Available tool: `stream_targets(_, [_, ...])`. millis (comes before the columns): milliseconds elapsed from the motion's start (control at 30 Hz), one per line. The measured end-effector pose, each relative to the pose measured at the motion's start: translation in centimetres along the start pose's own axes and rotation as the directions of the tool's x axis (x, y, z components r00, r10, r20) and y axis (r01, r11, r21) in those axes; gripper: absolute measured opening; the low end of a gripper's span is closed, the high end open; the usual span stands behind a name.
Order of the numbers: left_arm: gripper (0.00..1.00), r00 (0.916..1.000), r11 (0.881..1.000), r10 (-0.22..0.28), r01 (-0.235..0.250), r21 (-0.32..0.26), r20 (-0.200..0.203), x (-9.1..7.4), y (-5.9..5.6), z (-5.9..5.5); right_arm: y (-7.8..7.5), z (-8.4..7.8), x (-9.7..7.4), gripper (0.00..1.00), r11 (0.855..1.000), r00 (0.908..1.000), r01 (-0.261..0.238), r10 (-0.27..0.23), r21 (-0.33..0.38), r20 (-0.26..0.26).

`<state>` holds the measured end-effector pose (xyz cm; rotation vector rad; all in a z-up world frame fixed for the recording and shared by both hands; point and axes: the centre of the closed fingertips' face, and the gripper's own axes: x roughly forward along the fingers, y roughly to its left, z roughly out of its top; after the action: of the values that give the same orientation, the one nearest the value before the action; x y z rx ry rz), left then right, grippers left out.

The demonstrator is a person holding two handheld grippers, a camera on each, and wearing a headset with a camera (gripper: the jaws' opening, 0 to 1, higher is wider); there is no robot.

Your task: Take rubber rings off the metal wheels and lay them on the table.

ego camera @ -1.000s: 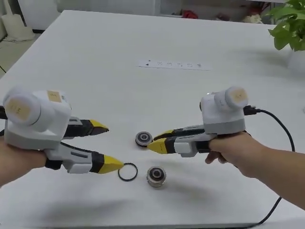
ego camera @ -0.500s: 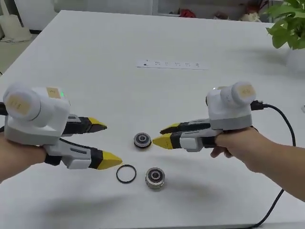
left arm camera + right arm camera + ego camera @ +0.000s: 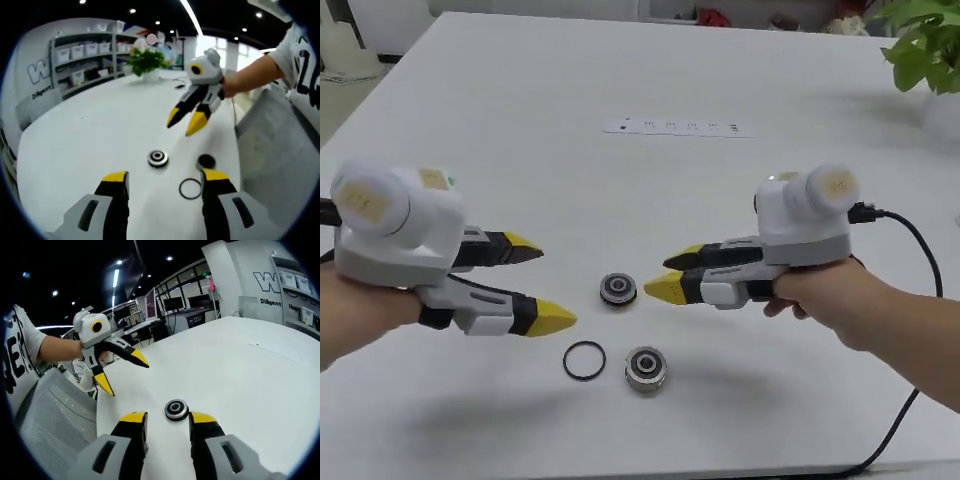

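A large "W" stands on the wall [image 3: 265, 277] in the right gripper view, and under it is the word "Diligent" — the rest is cut off. In the left gripper view the "W" appears again on a wall [image 3: 37, 72]. The print on the person's shirt [image 3: 306, 65] is too partial to read.

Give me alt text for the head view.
The left gripper and right gripper, both open and empty, hover facing each other over a white table. On it lie a far wheel, a near wheel and a loose rubber ring.

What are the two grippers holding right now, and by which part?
Nothing is held. The left gripper and the right gripper are both open and empty; the rubber ring, far wheel and near wheel lie on the table.
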<state>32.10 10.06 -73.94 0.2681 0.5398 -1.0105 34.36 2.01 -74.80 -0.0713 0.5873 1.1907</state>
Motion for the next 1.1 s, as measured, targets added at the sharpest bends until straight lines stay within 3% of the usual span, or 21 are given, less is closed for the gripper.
stream_targets(533, [0.57,0.9999,1.0,-0.009,0.009,-0.013,-0.01,1.9,0.6,-0.1,-1.4,-1.5,1.5,0.31,0.997,0.9985,0.006,-0.01,-0.081,-0.054])
stream_targets(1100, [0.54,0.9993,0.999,-0.029,0.028,-0.022,-0.023,3.7,0.8,-0.6,-1.5,-2.6,3.1,0.3,0.996,0.9962,-0.01,0.002,-0.087,-0.087])
